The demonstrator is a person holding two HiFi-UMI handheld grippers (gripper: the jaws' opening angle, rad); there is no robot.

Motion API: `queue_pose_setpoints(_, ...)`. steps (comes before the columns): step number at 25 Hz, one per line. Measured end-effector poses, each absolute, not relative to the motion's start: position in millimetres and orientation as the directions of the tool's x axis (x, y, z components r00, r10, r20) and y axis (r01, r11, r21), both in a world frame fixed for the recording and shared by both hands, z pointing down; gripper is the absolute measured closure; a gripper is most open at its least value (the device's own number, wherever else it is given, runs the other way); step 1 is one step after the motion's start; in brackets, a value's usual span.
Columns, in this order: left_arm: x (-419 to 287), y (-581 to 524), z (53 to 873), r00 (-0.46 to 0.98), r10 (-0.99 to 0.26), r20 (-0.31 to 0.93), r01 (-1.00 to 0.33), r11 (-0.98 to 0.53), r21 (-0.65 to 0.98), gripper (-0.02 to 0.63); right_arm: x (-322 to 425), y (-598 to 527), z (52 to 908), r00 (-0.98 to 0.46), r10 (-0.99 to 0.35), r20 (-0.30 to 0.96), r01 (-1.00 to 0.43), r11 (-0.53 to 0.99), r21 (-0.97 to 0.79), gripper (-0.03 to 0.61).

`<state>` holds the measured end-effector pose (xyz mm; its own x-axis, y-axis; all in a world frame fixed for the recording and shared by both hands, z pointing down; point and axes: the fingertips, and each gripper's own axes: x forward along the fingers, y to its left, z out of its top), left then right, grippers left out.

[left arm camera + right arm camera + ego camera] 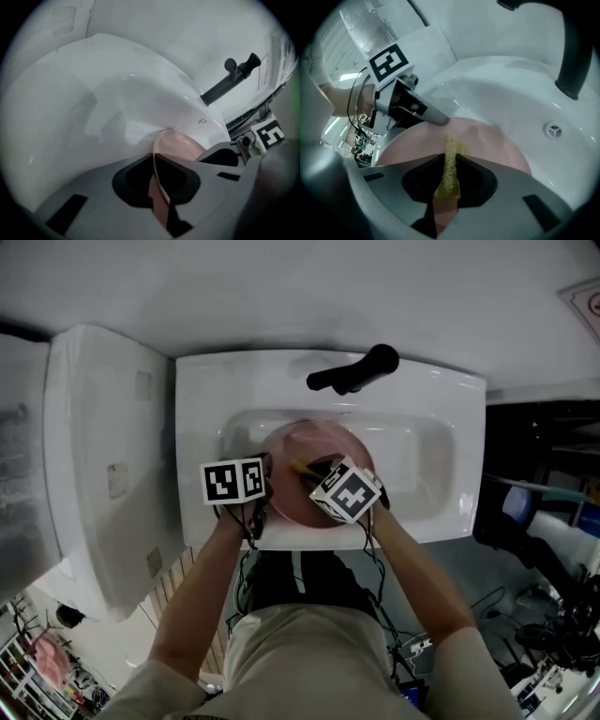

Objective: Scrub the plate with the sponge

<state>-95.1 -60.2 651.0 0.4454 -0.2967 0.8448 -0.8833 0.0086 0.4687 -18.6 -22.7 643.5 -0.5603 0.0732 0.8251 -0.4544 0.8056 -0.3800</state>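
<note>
**A:** Item one, the plate (292, 441). Where is it, and how is it held?

**B:** Pink, shallow. It lies in the sink (433, 407), in the basin's left half toward the near edge. The left gripper (154, 161) has its jaws nearly together, pinching the plate's left rim edge-on.

**A:** Item two, the sponge (451, 164)?

**B:** Yellow-green and squeezed thin between the right gripper (450, 187) jaws. Its tip is pressed on the plate's face near the middle, just beside the left gripper's nose.

**A:** Hazards?

**B:** All judged.
- The rim hold is a narrow bite on a smooth surface. A firm stroke across the plate could pivot it about that pinch or pull it free, and it would knock against the basin wall.
- Little sponge stands out past the jaw tips. Bearing down too steeply could put hard plastic on the plate rather than sponge.
- The two grippers work close together, so a stroke toward the left rim could make them collide.

**A:** Surface?

**B:** White glazed basin, glossy, so likely slippery. The drain (553, 130) is at the basin floor, clear of the plate. A black faucet (356, 371) sits at the middle of the far edge, its spout over the basin.

**A:** Room?

**B:** A white fixture (94, 465) touches the sink's left edge. There is a plain pale wall beyond the far edge, and cables (553, 615) and dark gear lie on the floor off the right corner.
</note>
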Motion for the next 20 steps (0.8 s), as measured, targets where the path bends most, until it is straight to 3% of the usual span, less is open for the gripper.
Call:
queue_pose_setpoints(6, -95, -60, 650, 0.456, -0.298, 0.838, -0.879, -0.001, 0.478, 0.592, 26, -57, 667, -0.402, -0.028, 0.915, -0.555, 0.803, -0.219, 0.503)
queue_pose_setpoints(10, -95, -62, 650, 0.454, -0.3, 0.839, -0.88, -0.004, 0.474, 0.592, 73, -63, 678, -0.223, -0.094, 0.97, -0.53, 0.847, -0.04, 0.502)
queue_pose_setpoints(20, -94, -53, 652, 0.416, -0.276, 0.866, -0.906, -0.049, 0.42, 0.597, 59, 1, 644, -0.354, 0.084, 0.931, -0.491, 0.831, -0.262, 0.5)
